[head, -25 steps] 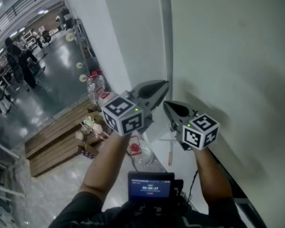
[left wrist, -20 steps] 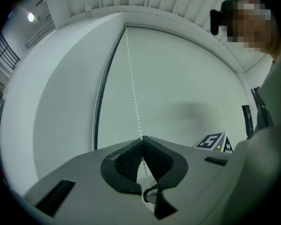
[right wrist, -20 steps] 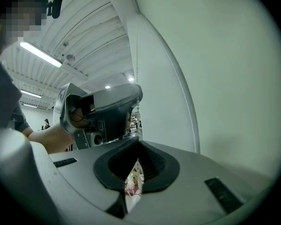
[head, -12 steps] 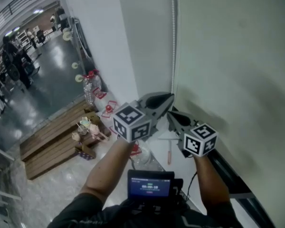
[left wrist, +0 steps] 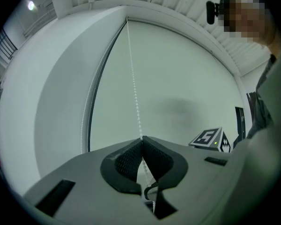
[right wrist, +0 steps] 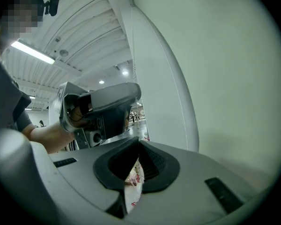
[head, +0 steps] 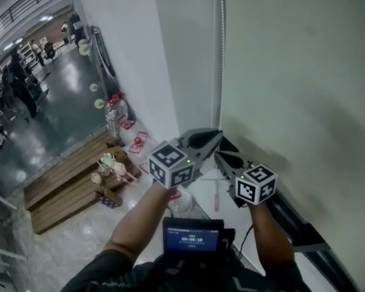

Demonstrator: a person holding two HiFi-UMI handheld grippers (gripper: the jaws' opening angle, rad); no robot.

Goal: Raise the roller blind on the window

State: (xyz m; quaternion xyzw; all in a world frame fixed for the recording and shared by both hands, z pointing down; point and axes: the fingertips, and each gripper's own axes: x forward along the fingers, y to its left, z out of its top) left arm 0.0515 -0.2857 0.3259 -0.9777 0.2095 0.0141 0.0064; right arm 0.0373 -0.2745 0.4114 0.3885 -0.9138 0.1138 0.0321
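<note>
While a small screen [head: 193,236] glows at the person's chest, nearest to the onlooker, the left arm [head: 140,218] and right arm [head: 269,231] reach out toward the roller blind [head: 292,72], drawn down as a pale sheet over the window. Just off the blind's left edge, the left gripper [head: 218,135] is clenched on the bead chain [head: 219,53]. In the left gripper view, the chain [left wrist: 133,88] drops straight into the pinched pads of that gripper [left wrist: 141,139] and comes out again beneath them. The right gripper [head: 218,156] sits just below the left one and a little closer to the blind. Its jaws [right wrist: 139,140] are pressed together with nothing caught between them, and only the floor shows through the gap behind the pads. Under the blind's lower left corner runs a white sill [head: 231,215], where a thin stick [head: 217,194] lies. Farther left of the blind and down on the shiny floor stand a red-capped bottle [head: 112,119] and a low wooden platform [head: 61,184]. Well beyond them, farthest from the blind, people [head: 21,84] gather in the open hall.
</note>
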